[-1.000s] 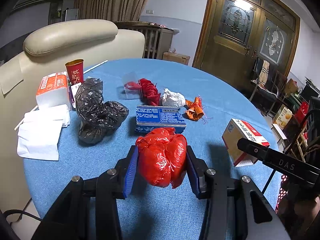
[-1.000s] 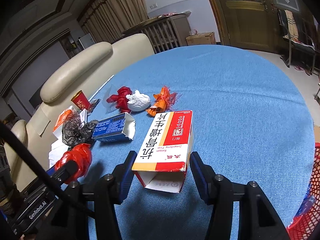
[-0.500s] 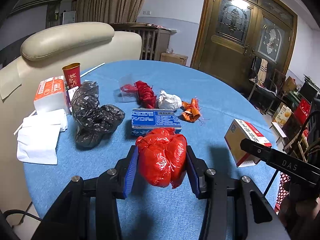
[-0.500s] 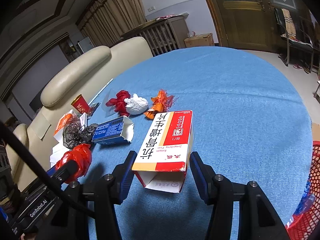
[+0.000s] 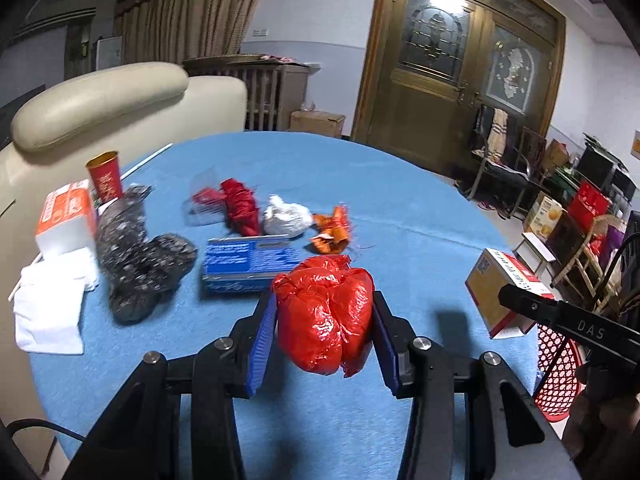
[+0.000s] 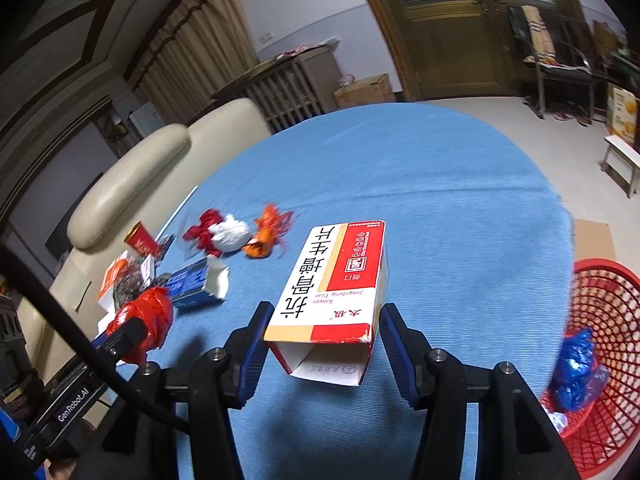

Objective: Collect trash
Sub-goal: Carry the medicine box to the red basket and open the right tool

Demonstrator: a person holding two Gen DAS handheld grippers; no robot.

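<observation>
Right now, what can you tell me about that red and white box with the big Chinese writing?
The box is a long cardboard carton, white and tan with a red panel and large black characters. Its near end is open, flaps loose, and the inside that shows looks empty. It lies flat-side up between the right claw's blue fingers, apparently lifted above the blue table.

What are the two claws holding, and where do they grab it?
Left claw squeezes the red plastic bag by its sides. Right claw grips the medicine box near its open end.
</observation>
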